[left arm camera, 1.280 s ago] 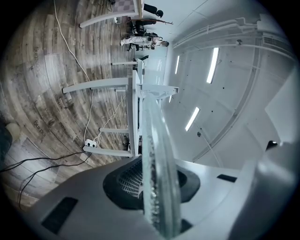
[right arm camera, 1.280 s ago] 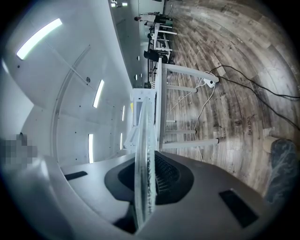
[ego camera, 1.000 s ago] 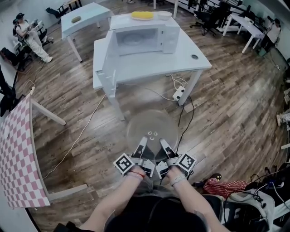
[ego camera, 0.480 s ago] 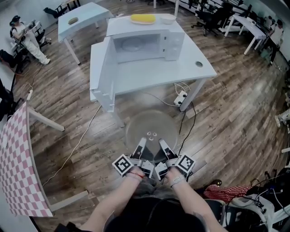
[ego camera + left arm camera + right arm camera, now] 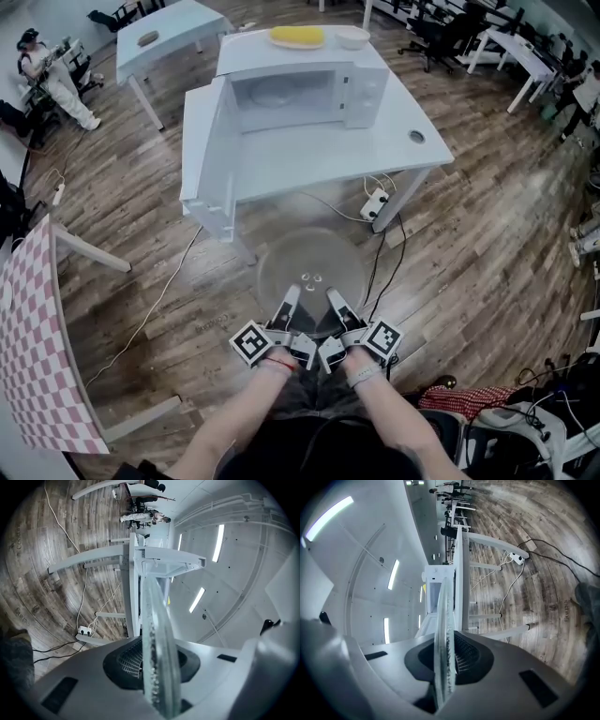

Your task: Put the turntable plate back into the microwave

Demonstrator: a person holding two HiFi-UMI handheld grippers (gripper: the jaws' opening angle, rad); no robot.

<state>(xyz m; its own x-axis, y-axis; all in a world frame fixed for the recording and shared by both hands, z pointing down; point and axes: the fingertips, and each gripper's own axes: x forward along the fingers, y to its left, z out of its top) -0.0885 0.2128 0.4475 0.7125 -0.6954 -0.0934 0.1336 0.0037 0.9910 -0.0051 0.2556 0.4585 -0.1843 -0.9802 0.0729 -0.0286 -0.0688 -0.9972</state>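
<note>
The clear glass turntable plate point(image 5: 312, 265) hangs level over the wooden floor, in front of the white table point(image 5: 375, 150). My left gripper point(image 5: 289, 302) and right gripper point(image 5: 334, 302) are side by side, both shut on the plate's near rim. In the left gripper view the plate point(image 5: 156, 616) runs edge-on between the dark pads of the left gripper point(image 5: 152, 667). The right gripper view shows the same: the plate point(image 5: 443, 620) is pinched in the right gripper point(image 5: 445, 665). The white microwave point(image 5: 361, 89) stands on the table, its door point(image 5: 211, 141) swung wide to the left and its cavity point(image 5: 281, 94) showing.
A yellow object point(image 5: 297, 37) and a white bowl point(image 5: 352, 37) lie on top of the microwave. A power strip point(image 5: 376, 202) and cables lie under the table. A checked table point(image 5: 37, 347) stands at the left, bags point(image 5: 506, 427) at the lower right.
Both grippers have carried the plate forward, so the table and the microwave stand nearer. The hold on the plate is unchanged.
</note>
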